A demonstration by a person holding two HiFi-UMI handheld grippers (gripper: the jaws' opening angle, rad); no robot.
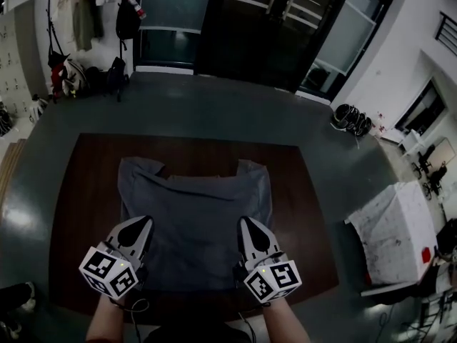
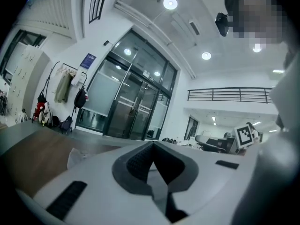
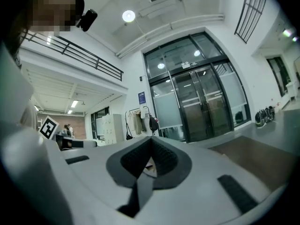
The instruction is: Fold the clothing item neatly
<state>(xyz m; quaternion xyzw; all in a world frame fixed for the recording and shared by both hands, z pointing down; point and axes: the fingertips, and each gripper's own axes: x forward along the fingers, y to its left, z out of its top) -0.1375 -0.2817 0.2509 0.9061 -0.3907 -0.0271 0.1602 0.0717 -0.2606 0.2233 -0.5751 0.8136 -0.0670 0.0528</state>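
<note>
The grey shirt (image 1: 196, 220) lies spread out flat on the dark surface (image 1: 86, 191), neck end far from the person. The left tool (image 1: 145, 224) and the right tool (image 1: 245, 224) hang over its near part, one by each side, likely so both sides can be handled as a pair. Both tools are closed tight, and I see no cloth in them (the shirt below looks flat). They point level, side by side, forearms low. This could fit getting ready to grab, or a pause after letting go.
</note>
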